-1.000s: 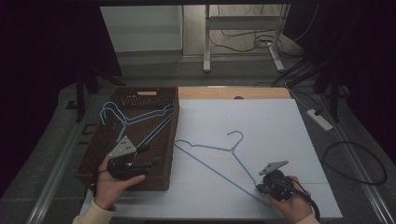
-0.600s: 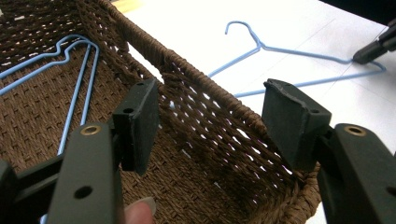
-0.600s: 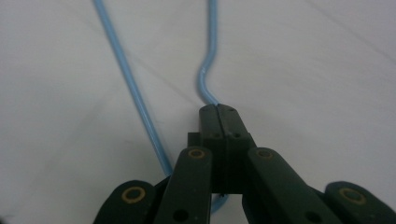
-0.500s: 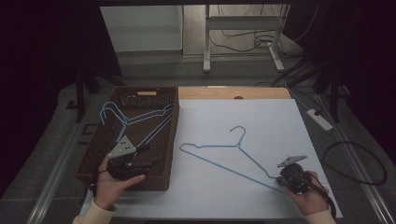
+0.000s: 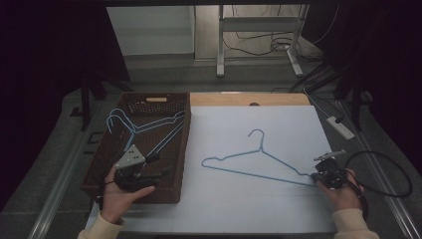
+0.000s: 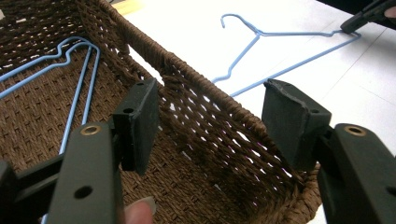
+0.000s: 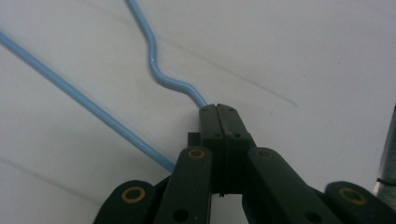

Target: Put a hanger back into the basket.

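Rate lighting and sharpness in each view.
High view: dim, room beyond the table nearly black, fine detail soft. Left gripper view: evenly lit, basket weave crisp, near claw slightly soft. Right gripper view: bright and flat, blue hanger sharp, claw dark.

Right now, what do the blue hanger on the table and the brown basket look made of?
Blue hanger: thin wire, likely metal under a smooth, glossy blue coating; it shines in the right gripper view. Brown basket: woven fibre or cord, matte, possibly paper rope or rattan; open weave lets light through.
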`<action>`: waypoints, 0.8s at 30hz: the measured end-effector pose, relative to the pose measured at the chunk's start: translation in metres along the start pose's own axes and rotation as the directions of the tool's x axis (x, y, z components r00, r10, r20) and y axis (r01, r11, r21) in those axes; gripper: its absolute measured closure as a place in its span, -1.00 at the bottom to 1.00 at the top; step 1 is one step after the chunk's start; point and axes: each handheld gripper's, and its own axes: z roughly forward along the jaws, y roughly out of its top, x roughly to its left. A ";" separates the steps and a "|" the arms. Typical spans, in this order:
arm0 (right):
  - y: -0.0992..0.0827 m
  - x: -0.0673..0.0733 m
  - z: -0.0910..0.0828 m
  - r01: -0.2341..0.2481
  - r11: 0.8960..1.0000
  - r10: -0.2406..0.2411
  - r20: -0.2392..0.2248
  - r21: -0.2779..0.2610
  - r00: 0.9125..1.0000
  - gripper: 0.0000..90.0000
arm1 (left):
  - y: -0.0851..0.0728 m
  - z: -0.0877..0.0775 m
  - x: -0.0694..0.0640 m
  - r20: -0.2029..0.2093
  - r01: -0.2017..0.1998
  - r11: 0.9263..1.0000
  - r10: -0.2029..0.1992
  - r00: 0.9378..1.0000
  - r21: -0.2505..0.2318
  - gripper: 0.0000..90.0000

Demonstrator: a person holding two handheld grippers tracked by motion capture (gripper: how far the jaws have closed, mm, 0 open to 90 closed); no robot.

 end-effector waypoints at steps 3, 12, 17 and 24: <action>0.002 -0.005 0.002 -0.009 1.000 0.009 -0.002 -0.013 1.000 1.00 | 0.000 0.000 0.000 -0.001 0.001 1.000 -0.001 1.000 -0.001 -0.15; 0.020 0.033 -0.009 0.058 0.990 -0.077 -0.144 -0.132 0.987 1.00 | 0.000 0.000 0.000 -0.002 -0.003 1.000 0.003 1.000 0.000 -0.15; 0.045 0.069 -0.006 0.111 0.979 -0.152 -0.242 -0.174 0.958 1.00 | 0.001 0.000 0.000 -0.001 -0.004 1.000 0.004 1.000 -0.001 -0.15; 0.086 0.123 0.016 0.164 0.966 -0.224 -0.337 -0.199 0.914 1.00 | 0.000 -0.003 0.001 -0.006 -0.001 1.000 0.000 1.000 -0.010 -0.15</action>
